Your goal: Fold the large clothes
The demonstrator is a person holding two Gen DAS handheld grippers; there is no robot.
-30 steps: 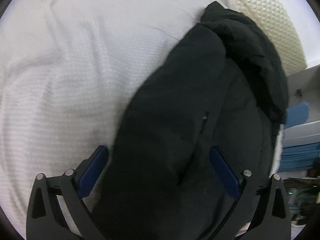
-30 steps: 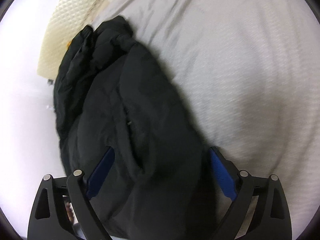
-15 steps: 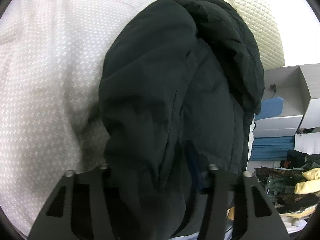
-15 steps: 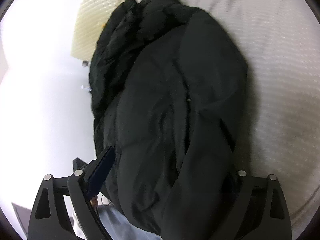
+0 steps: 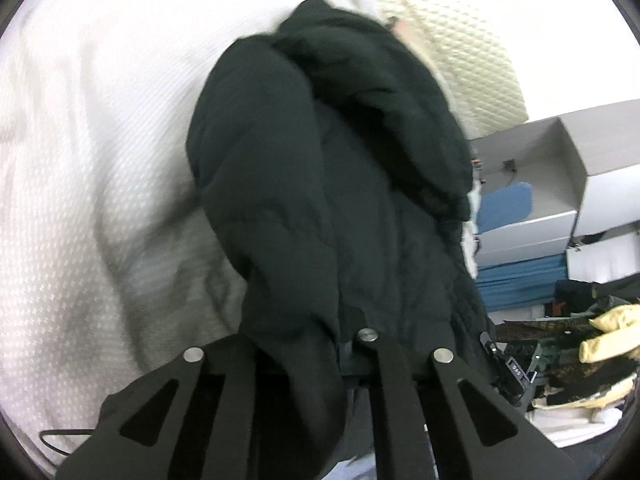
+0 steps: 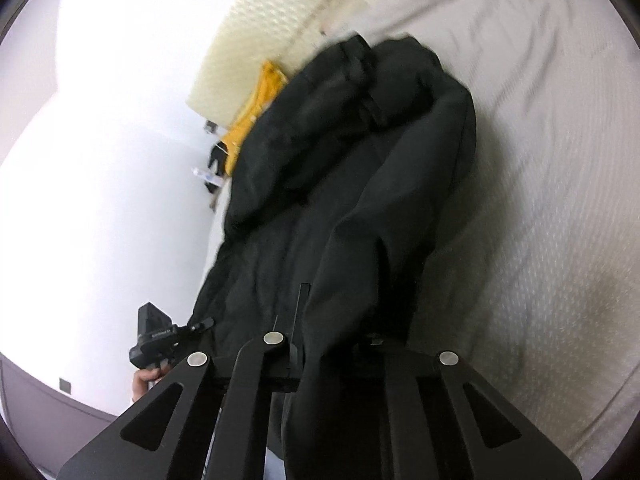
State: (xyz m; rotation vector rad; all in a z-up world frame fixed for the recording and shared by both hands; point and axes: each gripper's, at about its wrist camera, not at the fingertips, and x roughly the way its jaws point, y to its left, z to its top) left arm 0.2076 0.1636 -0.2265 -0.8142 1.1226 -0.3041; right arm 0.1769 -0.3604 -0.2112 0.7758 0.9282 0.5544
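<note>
A large black padded jacket hangs lengthwise from both grippers over a white bed; it also fills the right wrist view. My left gripper is shut on the jacket's near hem, with fabric bunched between the jaws. My right gripper is shut on the same hem from the other side. The jacket's far end, with the hood, still touches the bed. The fingertips of both grippers are hidden in the cloth.
The white textured bedspread lies under the jacket. A cream quilted headboard stands at the far end. An orange garment lies by the headboard. Grey shelves, blue cloth and a pile of clothes are beside the bed.
Both grippers went from open around the jacket's hem to shut on it. They have lifted the near end, so the jacket now hangs stretched toward the headboard.
</note>
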